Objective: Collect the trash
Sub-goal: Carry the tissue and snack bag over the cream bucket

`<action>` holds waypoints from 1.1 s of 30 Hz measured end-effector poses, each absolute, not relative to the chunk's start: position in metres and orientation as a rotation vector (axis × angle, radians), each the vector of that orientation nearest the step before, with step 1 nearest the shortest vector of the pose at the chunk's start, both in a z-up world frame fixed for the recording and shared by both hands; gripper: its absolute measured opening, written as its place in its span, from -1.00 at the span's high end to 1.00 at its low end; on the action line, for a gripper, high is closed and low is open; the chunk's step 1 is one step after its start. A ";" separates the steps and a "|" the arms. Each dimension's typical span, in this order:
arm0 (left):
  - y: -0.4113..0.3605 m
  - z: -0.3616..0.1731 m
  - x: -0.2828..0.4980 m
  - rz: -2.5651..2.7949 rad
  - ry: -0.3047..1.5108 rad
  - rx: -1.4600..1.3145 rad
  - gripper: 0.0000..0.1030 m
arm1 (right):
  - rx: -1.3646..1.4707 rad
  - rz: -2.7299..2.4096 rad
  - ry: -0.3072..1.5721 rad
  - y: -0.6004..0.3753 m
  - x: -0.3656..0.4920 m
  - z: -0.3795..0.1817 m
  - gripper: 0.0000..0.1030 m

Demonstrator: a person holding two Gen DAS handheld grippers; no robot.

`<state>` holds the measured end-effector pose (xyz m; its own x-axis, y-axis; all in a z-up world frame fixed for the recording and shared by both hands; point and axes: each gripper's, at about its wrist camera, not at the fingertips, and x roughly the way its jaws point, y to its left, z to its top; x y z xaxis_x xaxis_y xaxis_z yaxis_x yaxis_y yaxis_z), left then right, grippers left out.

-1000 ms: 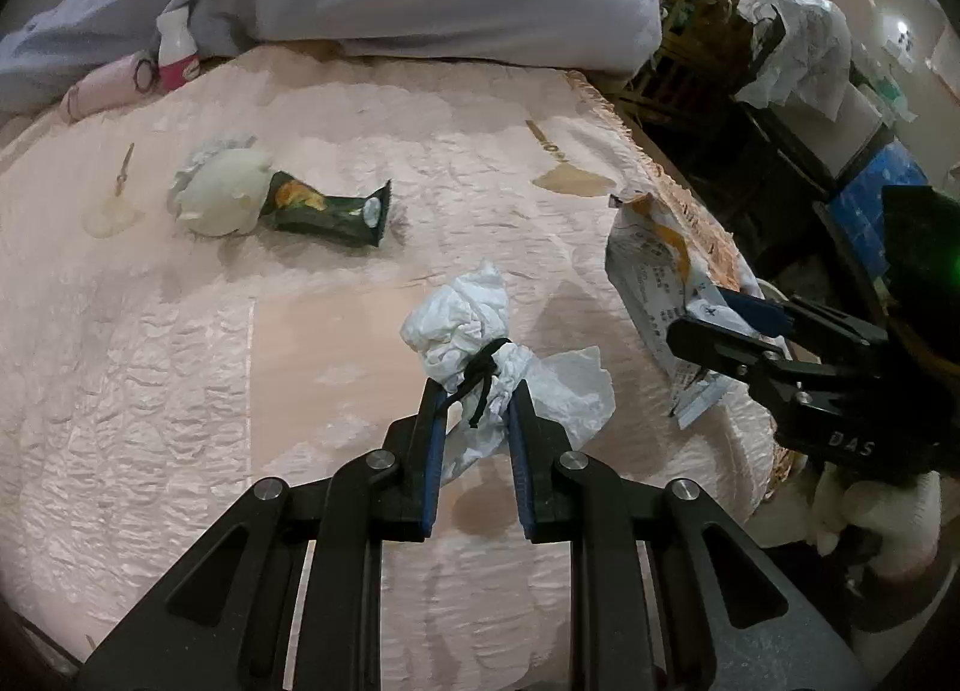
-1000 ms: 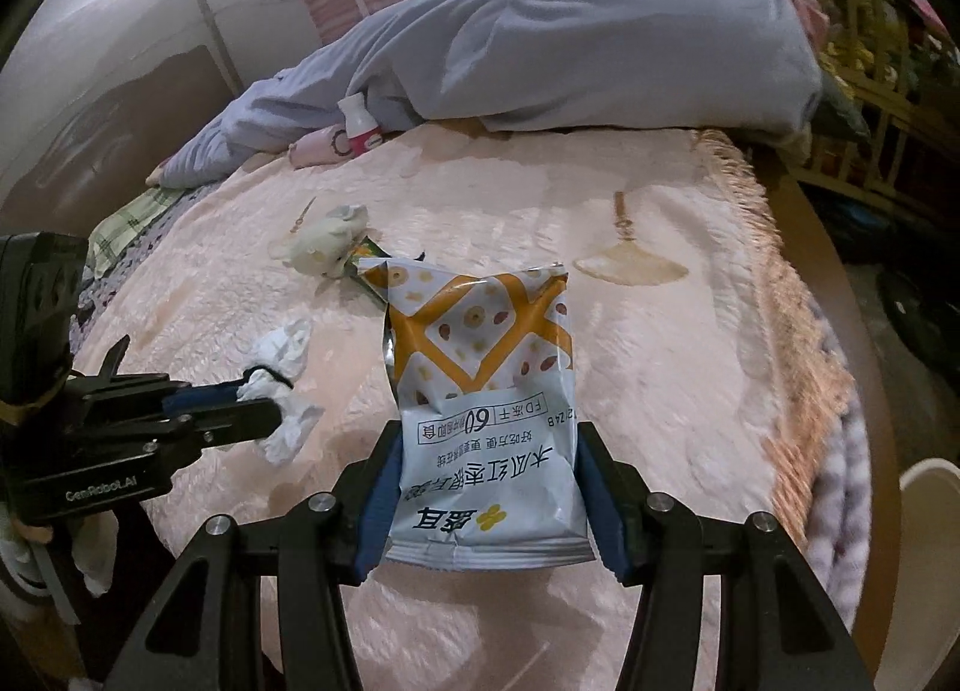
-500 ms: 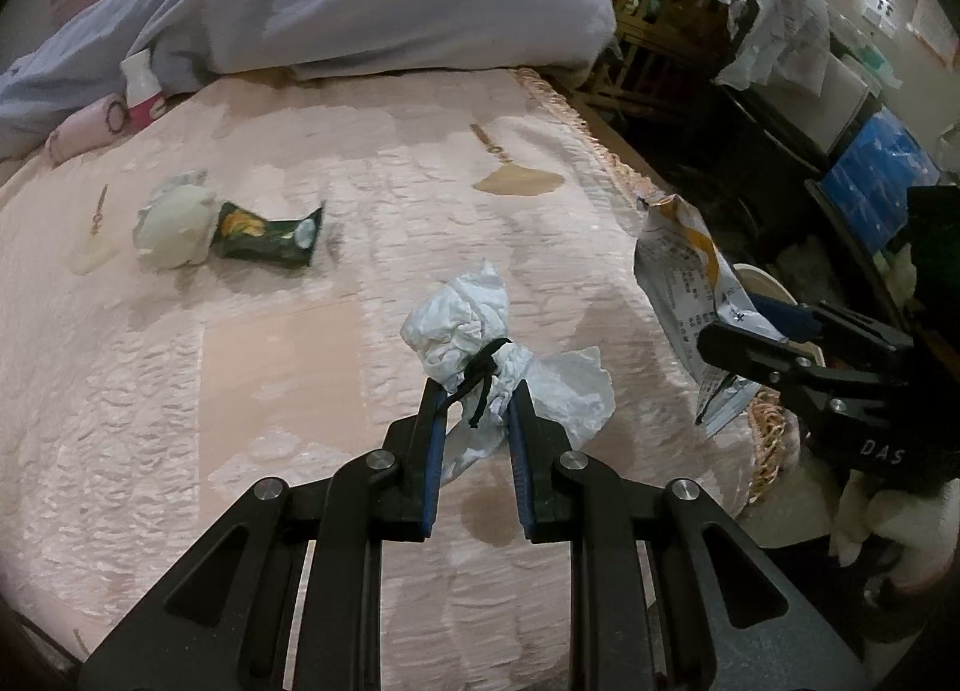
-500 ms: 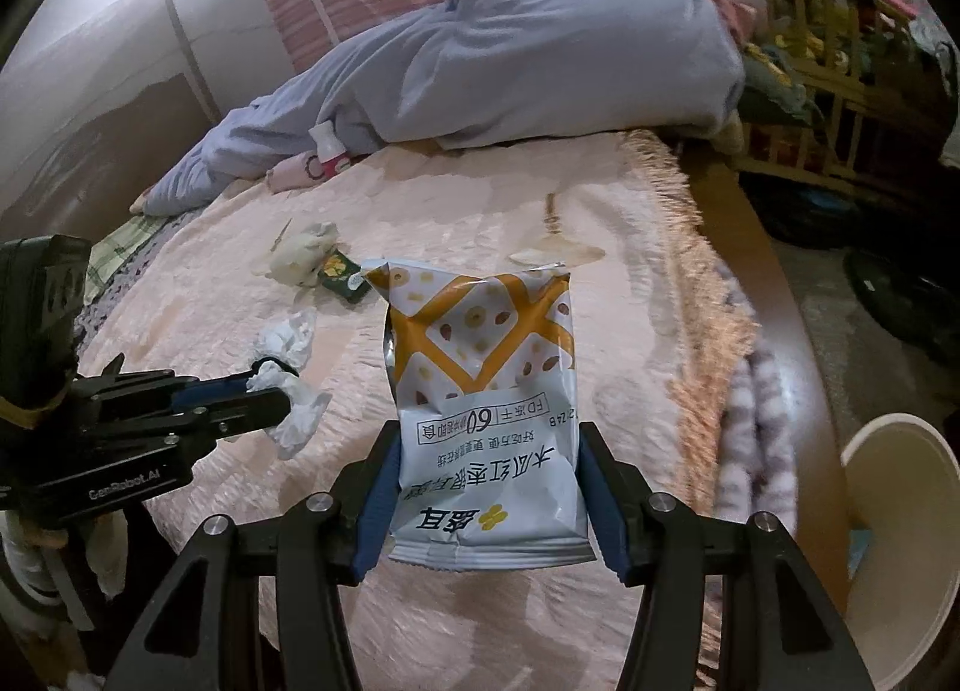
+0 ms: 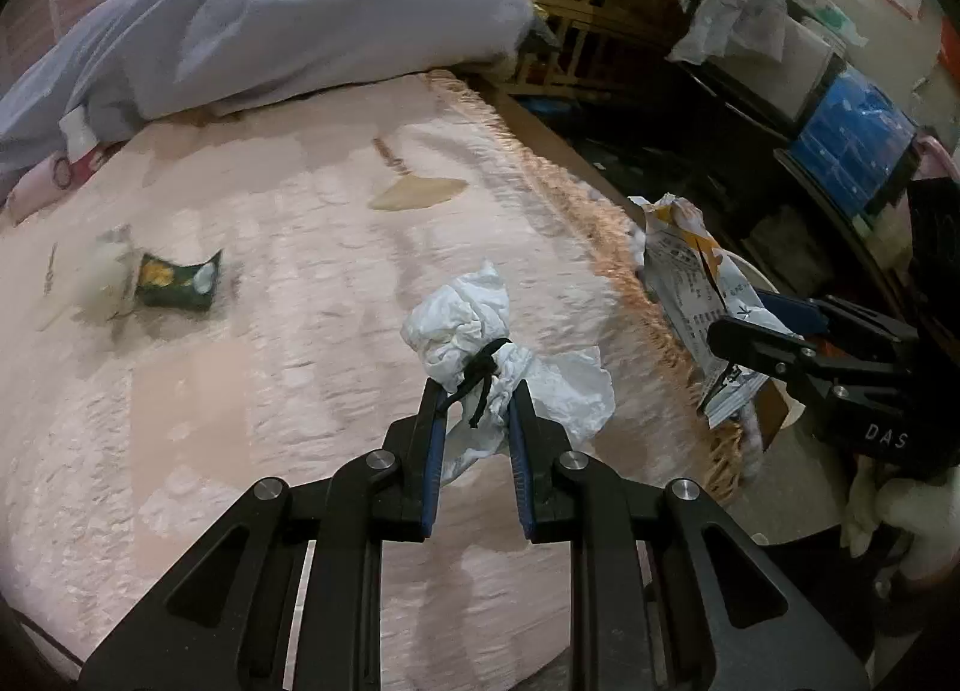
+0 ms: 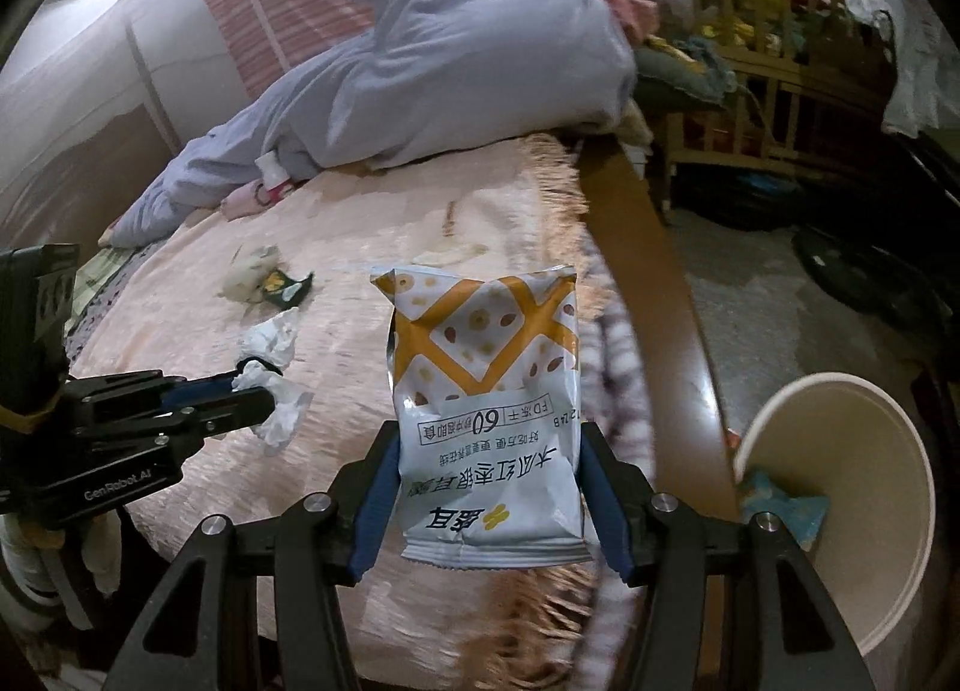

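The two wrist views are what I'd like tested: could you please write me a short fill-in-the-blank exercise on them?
1. The left gripper is shut on a crumpled white ____.
2. The right gripper holds a snack bag patterned white and ____.
3. A green wrapper lies on the ____ bedspread.
4. The round bin beside the bed holds a scrap coloured ____.

Missing words: tissue; orange; pink; blue

left hand-held gripper [image 5: 474, 391] and right hand-held gripper [image 6: 489, 487] both clamped on something, held level, side by side.
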<state>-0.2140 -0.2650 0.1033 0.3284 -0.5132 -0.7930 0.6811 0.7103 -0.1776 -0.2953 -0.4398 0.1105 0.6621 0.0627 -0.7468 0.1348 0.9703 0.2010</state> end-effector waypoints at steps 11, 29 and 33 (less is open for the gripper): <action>-0.318 0.106 -0.235 -0.870 0.946 0.245 0.67 | 0.285 -0.136 0.845 -0.489 -0.329 0.109 -0.09; -0.405 0.104 -0.259 -1.013 0.975 0.262 0.67 | 0.385 -0.306 0.825 -0.564 -0.379 0.095 -0.09; -0.420 0.104 -0.264 -1.031 0.979 0.271 0.67 | 0.416 -0.325 0.822 -0.575 -0.386 0.090 -0.10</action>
